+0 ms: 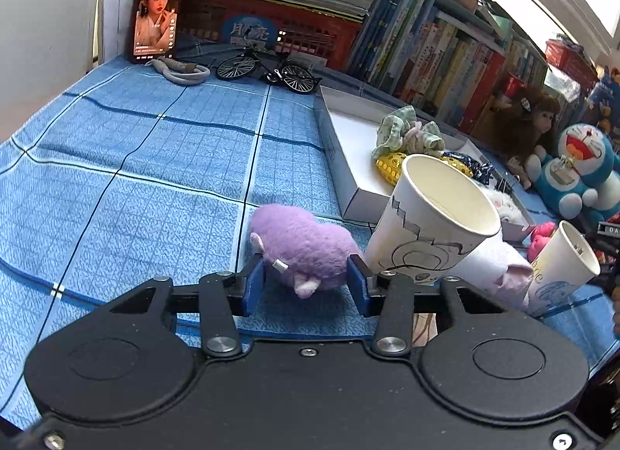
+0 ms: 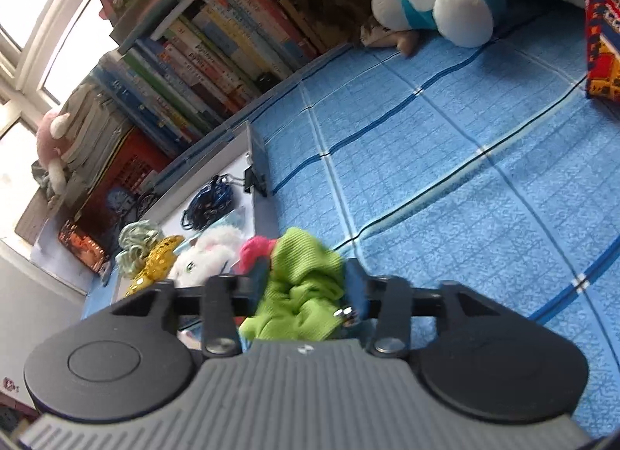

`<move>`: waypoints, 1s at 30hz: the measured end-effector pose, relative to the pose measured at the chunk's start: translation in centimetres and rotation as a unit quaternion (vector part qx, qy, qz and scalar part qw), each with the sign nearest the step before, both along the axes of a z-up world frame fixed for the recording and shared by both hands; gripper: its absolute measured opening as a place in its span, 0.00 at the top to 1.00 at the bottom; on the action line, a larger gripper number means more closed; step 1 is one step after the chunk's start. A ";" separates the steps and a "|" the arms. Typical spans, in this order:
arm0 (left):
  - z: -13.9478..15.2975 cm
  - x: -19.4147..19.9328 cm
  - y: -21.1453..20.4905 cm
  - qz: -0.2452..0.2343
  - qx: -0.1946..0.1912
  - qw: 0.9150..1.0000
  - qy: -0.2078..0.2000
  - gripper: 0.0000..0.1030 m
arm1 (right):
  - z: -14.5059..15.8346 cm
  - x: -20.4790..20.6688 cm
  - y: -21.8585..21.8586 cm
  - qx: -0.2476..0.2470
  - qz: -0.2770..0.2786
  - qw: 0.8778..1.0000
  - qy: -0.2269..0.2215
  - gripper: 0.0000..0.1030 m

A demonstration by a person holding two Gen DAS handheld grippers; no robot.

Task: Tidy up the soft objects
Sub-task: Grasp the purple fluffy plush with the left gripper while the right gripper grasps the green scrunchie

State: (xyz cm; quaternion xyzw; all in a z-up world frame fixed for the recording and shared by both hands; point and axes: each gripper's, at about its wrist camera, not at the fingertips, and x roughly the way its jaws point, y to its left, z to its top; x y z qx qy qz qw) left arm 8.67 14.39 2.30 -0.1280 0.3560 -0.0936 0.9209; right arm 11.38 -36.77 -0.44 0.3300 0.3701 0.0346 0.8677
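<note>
I have the left gripper [image 1: 306, 279] pinching the purple plush [image 1: 300, 243] on the blue cloth and the right gripper [image 2: 306, 287] holding the green cloth [image 2: 302, 287] — lift both gently toward the white tray [image 1: 348, 163].

fuzzy purple plush toy [image 1: 300, 243]; ribbed green cloth [image 2: 306, 287]; woven blue checked sheet [image 1: 155, 163]; smooth paper cup [image 1: 434, 225].

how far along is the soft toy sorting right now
Partly done: the white box already holds a green scrunchie and a yellow dotted piece. In hand: the left gripper brackets the purple plush on the cloth, and the right gripper clamps a green cloth. Left: both still need placing.
</note>
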 end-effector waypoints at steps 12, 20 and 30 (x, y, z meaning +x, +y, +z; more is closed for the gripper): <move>-1.5 1.5 1.6 0.044 -0.089 0.995 0.029 0.36 | -0.5 1.5 1.9 -0.023 0.020 0.999 0.013 0.25; -1.8 1.4 2.1 0.072 -0.111 0.991 0.032 0.58 | -0.3 1.2 1.8 -0.013 0.001 1.000 0.012 0.58; 1.7 0.9 2.5 0.086 -0.069 0.994 -0.010 0.58 | 1.7 0.4 0.8 -0.031 -0.026 0.999 0.001 0.79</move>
